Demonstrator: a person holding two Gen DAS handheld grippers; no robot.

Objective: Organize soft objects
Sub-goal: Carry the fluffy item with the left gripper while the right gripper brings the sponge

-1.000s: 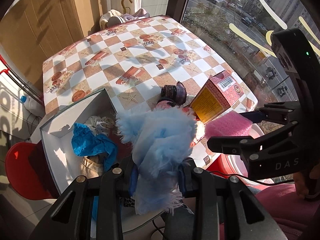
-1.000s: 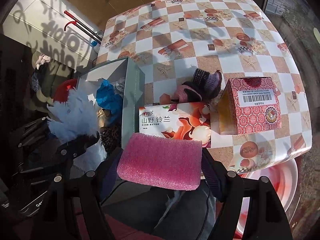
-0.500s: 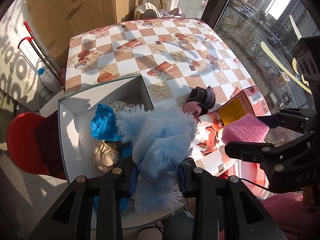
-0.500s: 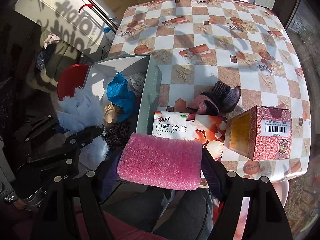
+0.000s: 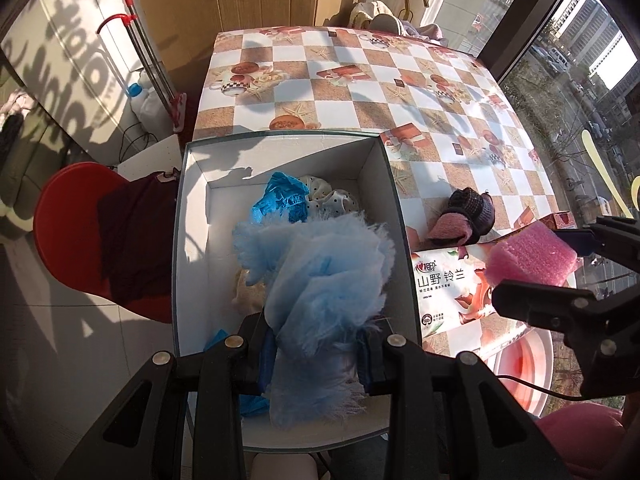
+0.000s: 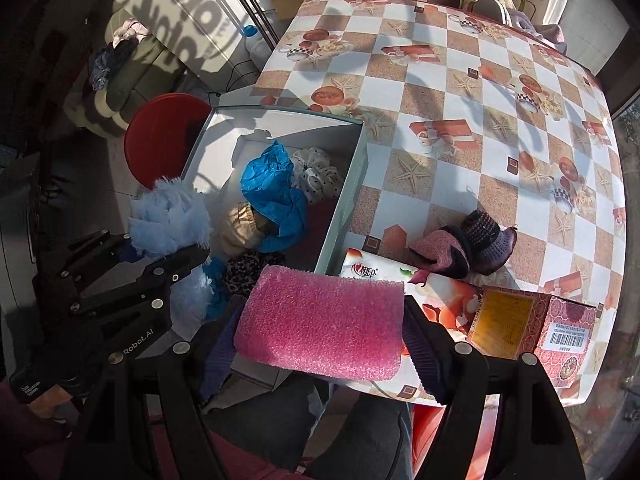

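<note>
At the bottom centre of the left wrist view our left gripper (image 5: 316,354) pinches the fluffy blue cloth (image 5: 320,280), which hangs over the near half of the white box (image 5: 192,240); we judge it best to lower the cloth well below the rim before spreading the jaws, so it does not drape over the wall. Our right gripper (image 6: 320,332), low in its own view, clamps the pink sponge (image 6: 320,320) just short of the box's near right corner, and farther up the checkered table (image 6: 460,80) the knitted slippers (image 6: 464,246) lie right of the box.
</note>
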